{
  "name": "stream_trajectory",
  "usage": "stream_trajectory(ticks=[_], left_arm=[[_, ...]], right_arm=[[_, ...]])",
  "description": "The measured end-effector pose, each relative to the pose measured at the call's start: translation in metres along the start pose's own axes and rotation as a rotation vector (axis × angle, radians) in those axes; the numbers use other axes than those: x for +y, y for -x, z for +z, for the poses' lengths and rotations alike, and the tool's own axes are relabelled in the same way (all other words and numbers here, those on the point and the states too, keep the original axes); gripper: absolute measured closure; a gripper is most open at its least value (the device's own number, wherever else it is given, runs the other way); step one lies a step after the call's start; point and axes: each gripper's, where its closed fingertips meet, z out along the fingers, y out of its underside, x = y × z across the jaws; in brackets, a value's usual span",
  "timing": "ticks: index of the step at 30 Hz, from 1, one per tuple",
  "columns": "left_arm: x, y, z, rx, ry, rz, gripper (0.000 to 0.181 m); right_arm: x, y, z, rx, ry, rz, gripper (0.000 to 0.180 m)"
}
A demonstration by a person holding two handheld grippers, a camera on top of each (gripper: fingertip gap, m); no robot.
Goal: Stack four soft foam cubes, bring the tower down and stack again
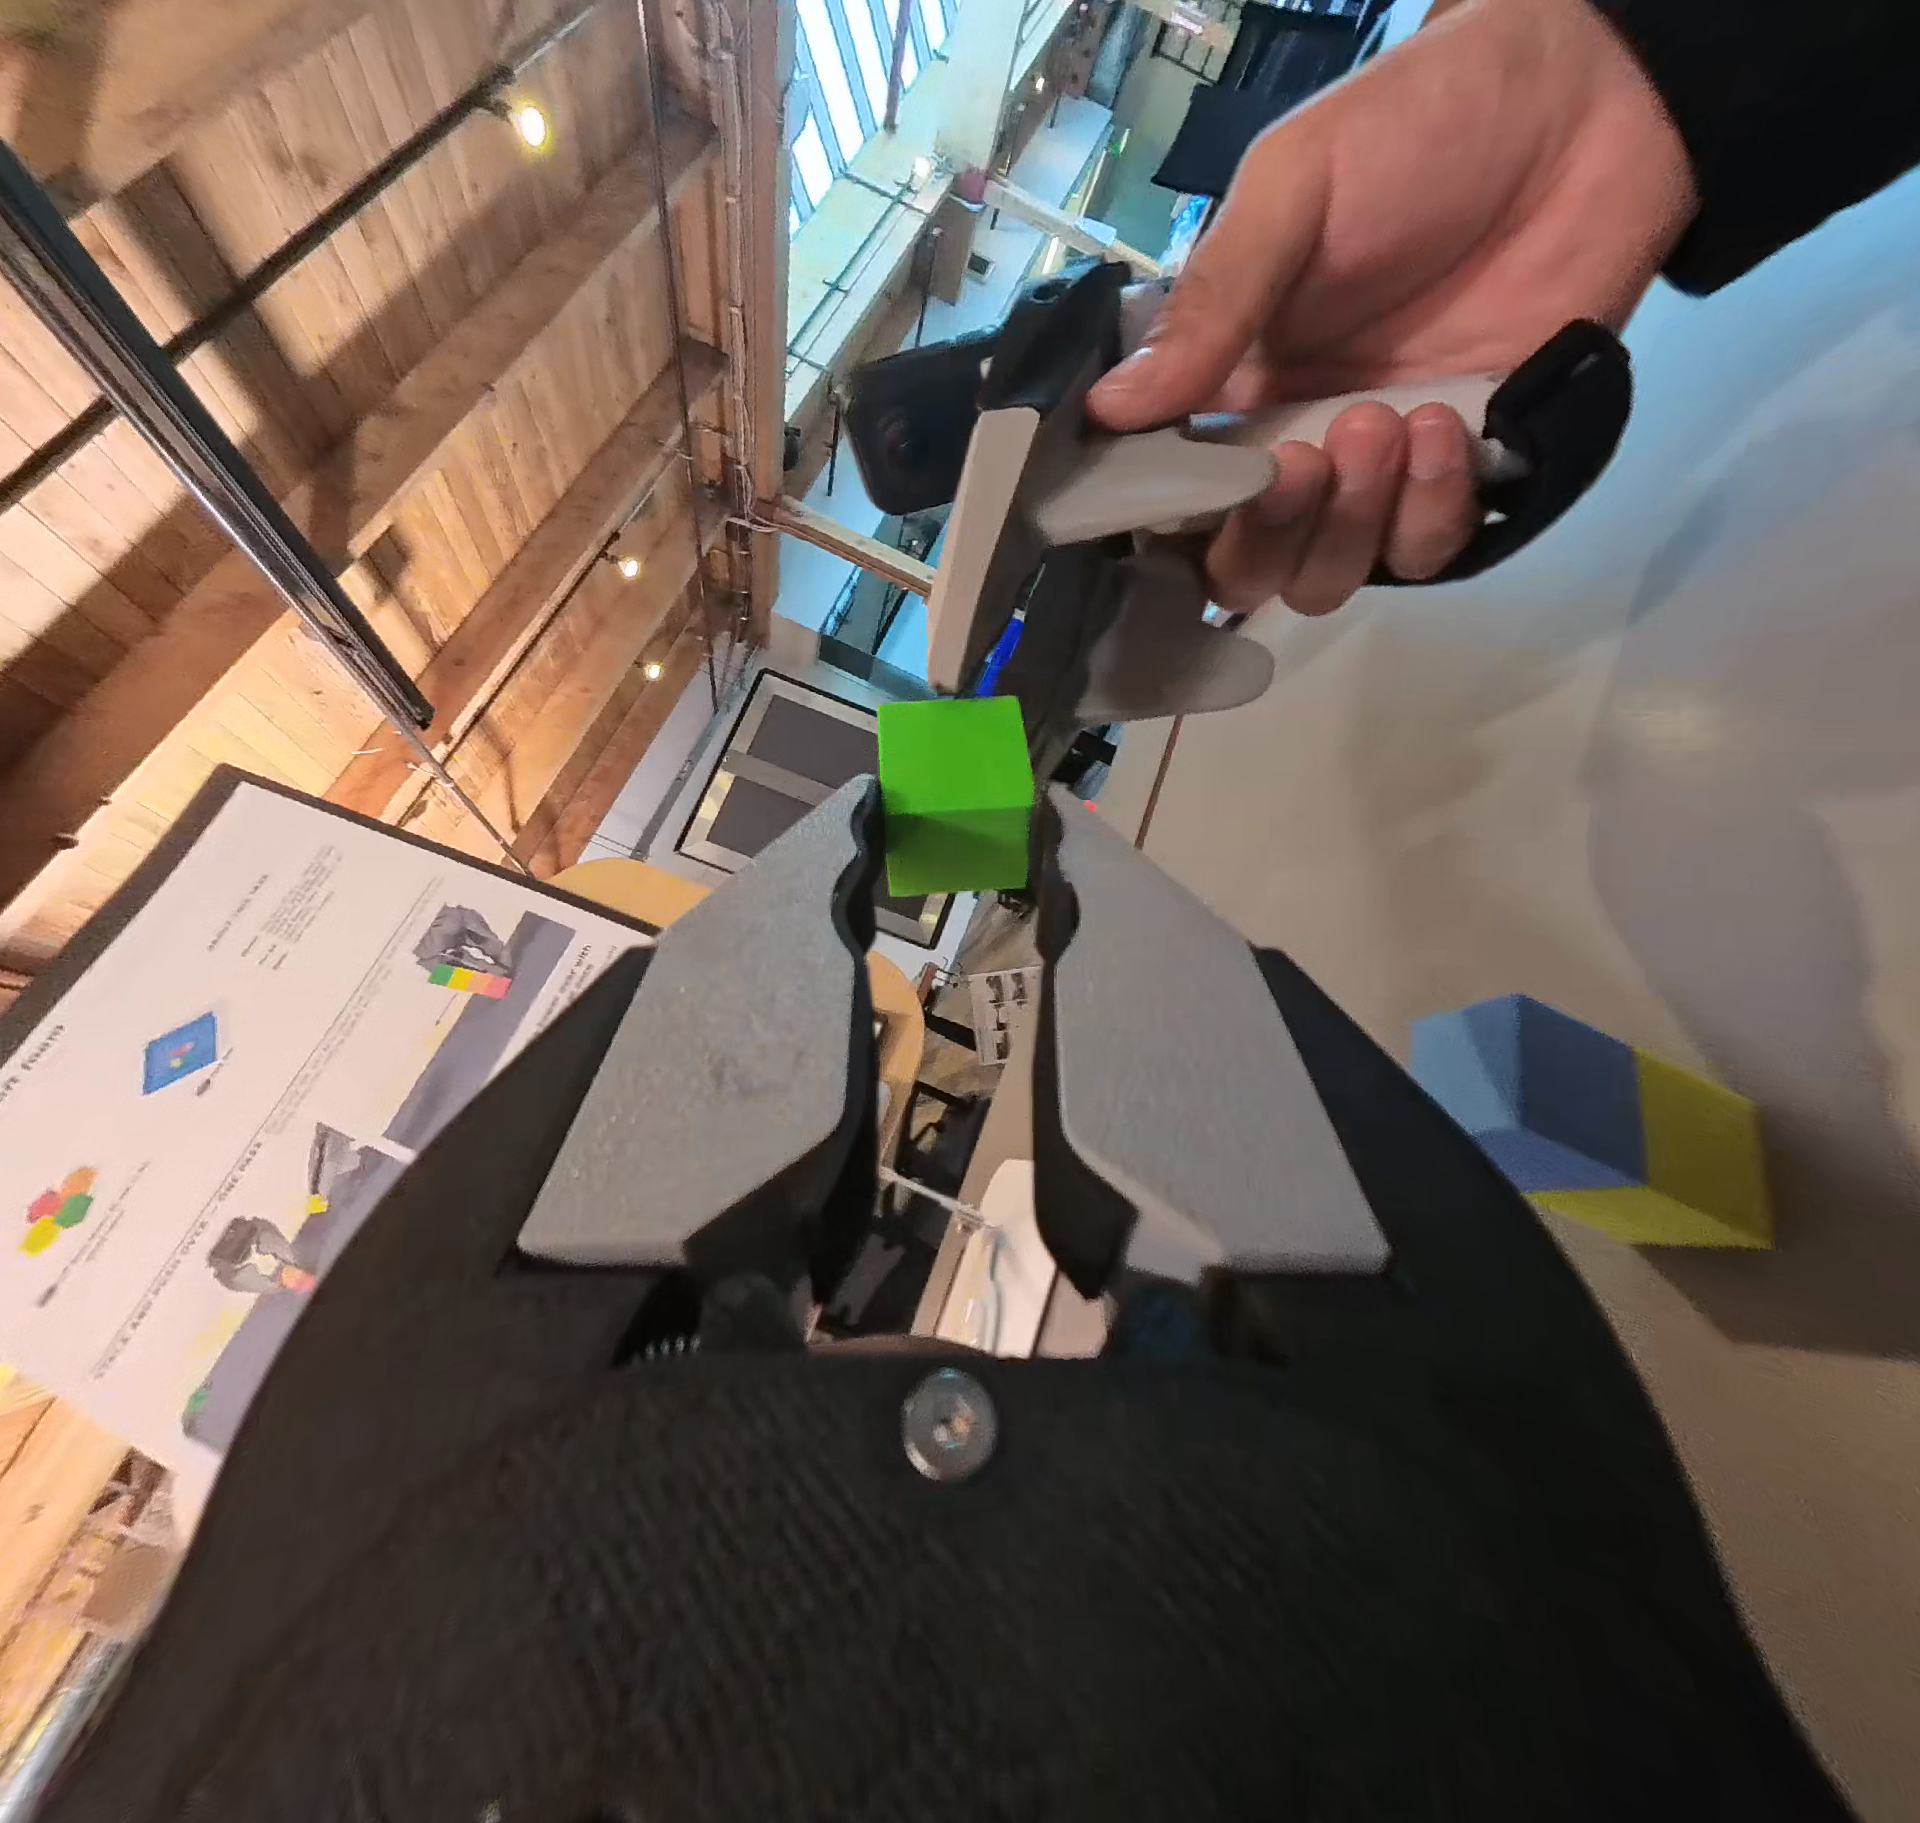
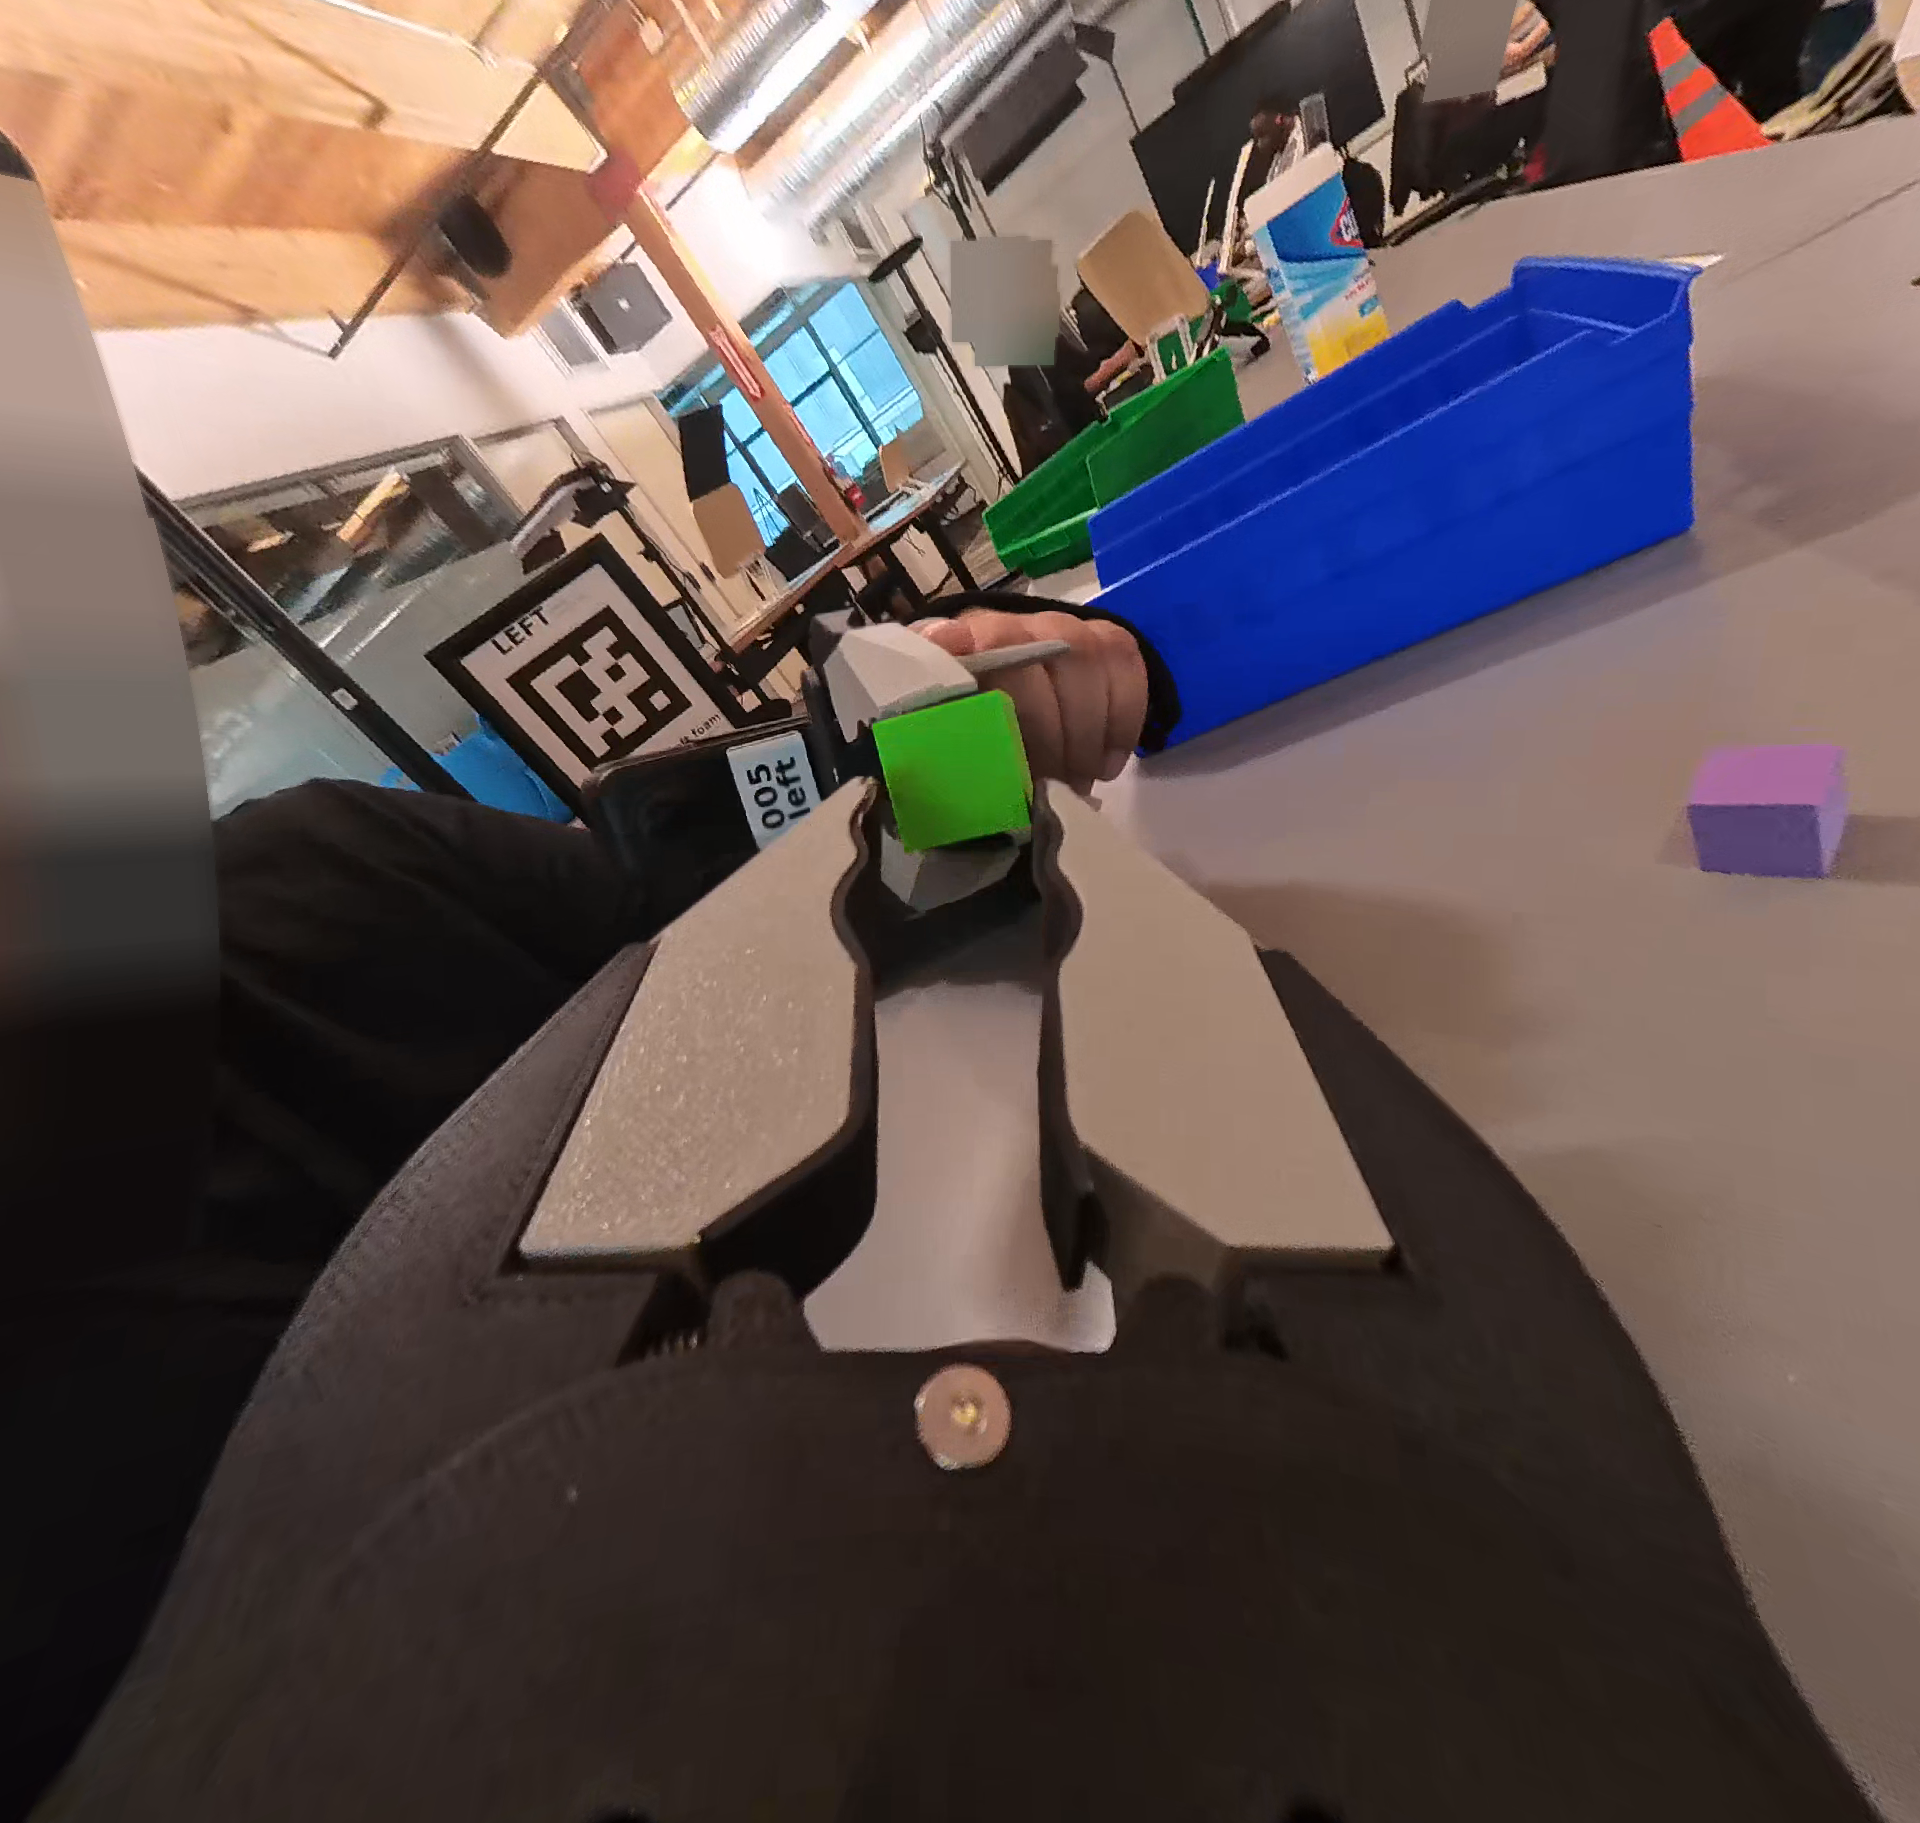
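A green foam cube (image 1: 956, 802) sits between my left gripper's (image 1: 956, 823) fingertips, which are shut on it, clear of the table. My right gripper (image 1: 1003, 708), held by a hand, meets the same cube from the far side. In the right wrist view the green cube (image 2: 951, 781) fills the gap between my right gripper's (image 2: 956, 802) tips, with the left gripper's fingers (image 2: 894, 672) above and below it. A blue cube (image 1: 1527, 1098) and a yellow cube (image 1: 1704, 1150) lie touching on the table. A purple cube (image 2: 1766, 807) lies alone.
On the grey table (image 2: 1455, 1098) stand a blue bin (image 2: 1403, 485), a green bin (image 2: 1122, 443) behind it and a wipes tub (image 2: 1314, 267). A framed marker sign (image 2: 592, 672) and an instruction sheet (image 1: 260, 1046) stand at the table's edge. My two grippers' fingertips are within a few centimetres of each other.
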Motion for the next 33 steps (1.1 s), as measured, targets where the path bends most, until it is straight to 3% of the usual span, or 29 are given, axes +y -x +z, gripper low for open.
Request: stream_trajectory(ticks=[10, 16, 20, 26, 33], left_arm=[[0.008, 0.001, 0.003, 0.013, 0.021, -0.144, 0.154], [0.009, -0.020, -0.008, 0.234, 0.017, -0.311, 0.149], [0.014, -0.036, -0.028, 0.482, 0.036, -0.539, 0.149], [0.043, -0.036, -0.046, 0.657, 0.162, -0.939, 0.148], [0.085, -0.072, -0.060, 0.764, 0.464, -0.997, 0.146]], right_arm=[[0.000, -0.009, 0.008, 0.120, 0.017, -0.151, 0.156], [0.018, -0.018, 0.005, 0.238, 0.184, -0.253, 0.156], [0.029, -0.021, -0.001, 0.317, 0.312, -0.358, 0.156], [0.049, -0.014, -0.002, 0.297, 0.506, -0.473, 0.156], [0.056, -0.029, 0.004, 0.335, 0.801, -0.484, 0.156]])
